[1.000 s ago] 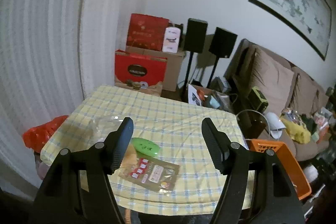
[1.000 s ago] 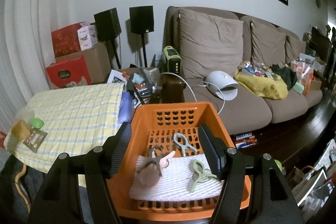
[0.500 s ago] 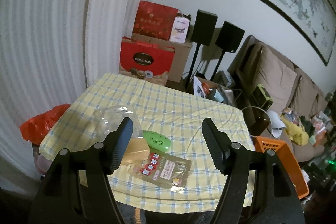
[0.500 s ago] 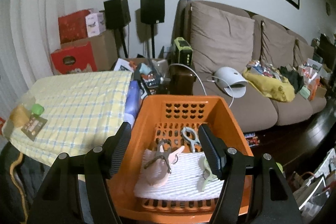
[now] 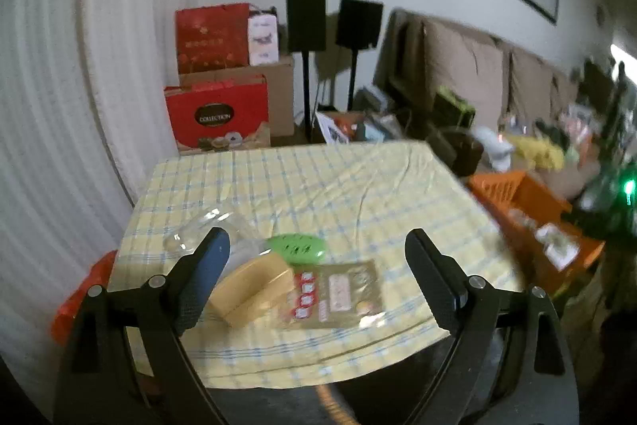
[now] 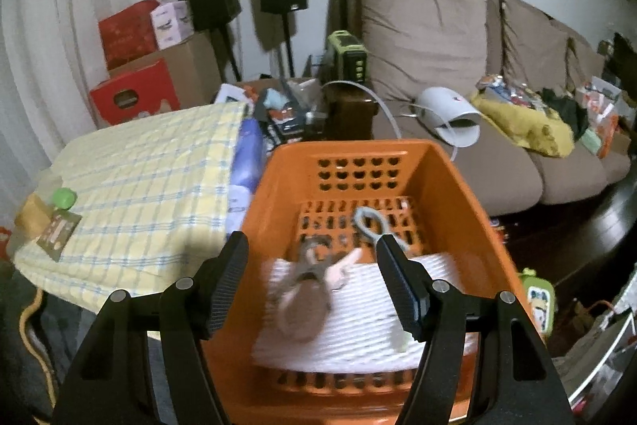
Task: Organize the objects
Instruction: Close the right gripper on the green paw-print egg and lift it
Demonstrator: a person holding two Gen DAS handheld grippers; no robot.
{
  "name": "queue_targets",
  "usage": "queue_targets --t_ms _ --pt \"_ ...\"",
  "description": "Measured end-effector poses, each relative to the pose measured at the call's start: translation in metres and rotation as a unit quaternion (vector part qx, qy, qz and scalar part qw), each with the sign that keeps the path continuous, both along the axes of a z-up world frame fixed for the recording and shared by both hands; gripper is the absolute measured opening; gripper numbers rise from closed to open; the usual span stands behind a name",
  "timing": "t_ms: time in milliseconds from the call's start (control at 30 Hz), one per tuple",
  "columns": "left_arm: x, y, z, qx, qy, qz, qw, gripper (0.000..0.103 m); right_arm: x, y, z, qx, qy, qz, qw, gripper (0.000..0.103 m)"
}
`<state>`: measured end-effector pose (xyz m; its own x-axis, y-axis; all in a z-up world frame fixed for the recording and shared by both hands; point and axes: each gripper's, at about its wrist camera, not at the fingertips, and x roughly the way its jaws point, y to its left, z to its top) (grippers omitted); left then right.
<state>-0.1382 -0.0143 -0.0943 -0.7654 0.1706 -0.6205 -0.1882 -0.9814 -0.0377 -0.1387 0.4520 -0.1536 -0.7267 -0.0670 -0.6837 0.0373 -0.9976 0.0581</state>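
My left gripper [image 5: 314, 245] is open and empty above the near edge of a table with a yellow checked cloth [image 5: 318, 186]. Under it lie a tan box [image 5: 251, 289], a green oval lid [image 5: 296, 245], a flat brown packet [image 5: 338, 293] and a clear plastic bag [image 5: 207, 226]. My right gripper [image 6: 312, 253] is open and empty over an orange basket [image 6: 278, 194]. The basket holds a white foam sheet [image 6: 358, 309], a pink clip [image 6: 314, 281] and a grey clip [image 6: 372, 224].
Red gift boxes [image 5: 217, 120] and cardboard boxes stand behind the table beside two black speakers [image 5: 306, 20]. A brown sofa [image 6: 438, 38] with clutter runs along the right. An orange bag [image 5: 79, 297] hangs at the table's left. The basket also shows in the left wrist view [image 5: 529, 202].
The left gripper has swung right and slightly closer to the table items. The right gripper has moved closer over the basket. Both stay open.
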Motion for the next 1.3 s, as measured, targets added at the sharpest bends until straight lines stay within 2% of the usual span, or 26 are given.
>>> queue_targets --t_ms 67,200,267,333,400,467,533,600,733,833,900,967,1133,1233,1300 --pt "-0.006 -0.01 -0.012 -0.005 -0.016 0.018 0.9997 0.089 0.0 -0.015 -0.006 -0.007 -0.007 0.019 1.0 0.073" --pt "-0.023 -0.046 -0.034 0.048 -0.074 0.06 0.9943 0.089 0.001 -0.065 -0.023 -0.047 -0.04 0.076 0.995 0.073" --pt "-0.024 -0.061 -0.038 0.073 -0.081 0.071 0.9915 0.089 -0.002 -0.102 -0.023 -0.075 -0.048 0.124 0.988 0.073" --pt "-0.024 -0.069 -0.04 0.096 -0.087 0.066 0.9893 0.089 -0.01 -0.146 -0.019 -0.078 -0.046 0.177 0.98 0.074" --pt "-0.023 -0.072 -0.044 0.099 -0.081 0.059 0.99 0.089 -0.025 -0.202 -0.016 -0.049 -0.044 0.235 0.97 0.075" --pt "-0.022 -0.077 -0.047 0.102 -0.076 0.07 0.9893 0.089 -0.04 -0.252 -0.014 -0.046 -0.043 0.303 0.951 0.077" --pt "-0.028 -0.081 -0.055 0.118 -0.087 0.088 0.9853 0.09 -0.054 -0.29 -0.017 -0.054 -0.054 0.358 0.931 0.081" --pt "-0.039 -0.08 -0.066 0.134 -0.116 0.092 0.9799 0.09 -0.072 -0.331 -0.025 -0.04 -0.06 0.398 0.915 0.081" --pt "-0.046 -0.082 -0.08 0.141 -0.15 0.058 0.9769 0.087 -0.11 -0.382 -0.044 -0.016 -0.06 0.421 0.905 0.079" --pt "-0.047 -0.09 -0.086 0.141 -0.163 0.05 0.9752 0.087 -0.127 -0.394 -0.054 -0.009 -0.059 0.421 0.905 0.075" --pt "-0.048 -0.094 -0.092 0.138 -0.17 0.053 0.9743 0.087 -0.136 -0.406 -0.062 0.005 -0.077 0.42 0.904 0.064" --pt "-0.05 -0.098 -0.097 0.14 -0.174 0.063 0.9726 0.087 -0.139 -0.413 -0.065 0.014 -0.082 0.419 0.904 0.047" --pt "-0.051 -0.097 -0.104 0.138 -0.193 0.062 0.9696 0.087 -0.122 -0.415 -0.064 0.017 -0.086 0.436 0.896 0.044" --pt "-0.047 -0.088 -0.098 0.126 -0.196 0.05 0.9712 0.087 -0.109 -0.403 -0.051 0.023 -0.074 0.411 0.908 0.044" --pt "-0.043 -0.079 -0.087 0.129 -0.184 0.038 0.9736 0.088 -0.103 -0.389 -0.039 0.022 -0.066 0.375 0.924 0.044"
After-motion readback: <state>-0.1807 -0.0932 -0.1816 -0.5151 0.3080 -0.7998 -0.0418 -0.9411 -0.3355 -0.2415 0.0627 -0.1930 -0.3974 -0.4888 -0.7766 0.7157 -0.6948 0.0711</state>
